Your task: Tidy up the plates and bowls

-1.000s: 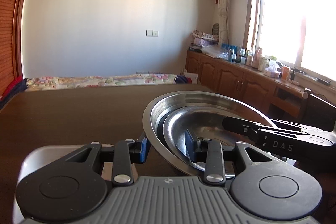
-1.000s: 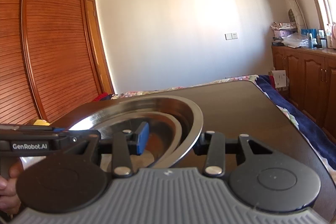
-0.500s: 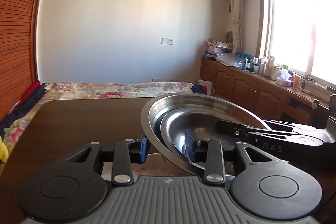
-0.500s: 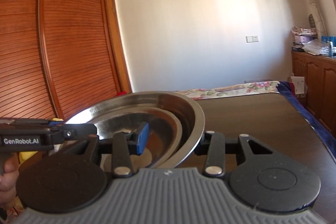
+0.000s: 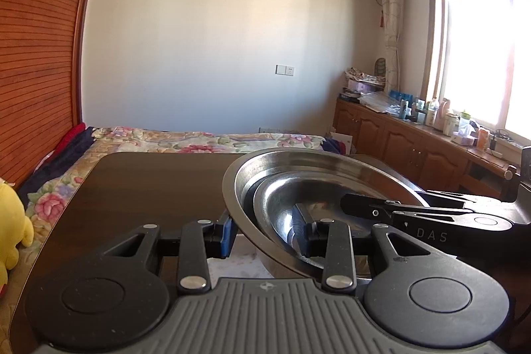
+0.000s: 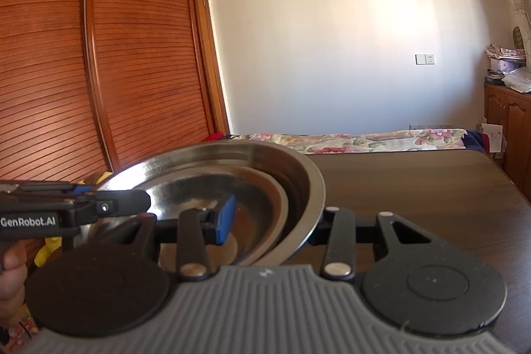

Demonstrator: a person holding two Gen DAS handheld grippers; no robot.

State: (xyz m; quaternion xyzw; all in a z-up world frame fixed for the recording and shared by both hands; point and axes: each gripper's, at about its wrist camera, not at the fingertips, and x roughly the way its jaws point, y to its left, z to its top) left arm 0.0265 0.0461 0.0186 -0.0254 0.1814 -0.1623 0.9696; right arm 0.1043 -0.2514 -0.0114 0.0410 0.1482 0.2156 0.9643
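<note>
Nested round steel bowls point(image 5: 318, 188) between tongs point(image 5: 265, 233)

White wall point(image 5: 205, 32), sunlit window point(image 5: 481, 62), perhaps a bed point(image 5: 199, 141).

A dark wooden table point(image 5: 139, 188) stands against the near edge of a floral-covered bed point(image 5: 205, 140), its visible top bare.

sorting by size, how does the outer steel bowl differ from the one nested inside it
The outer bowl is wider and deeper; the inner bowl is smaller and sits inside it. The outer bowl's rim is clamped by both hand-held grippers; the inner bowl's rim lies below it. Both are shiny steel and round.
</note>
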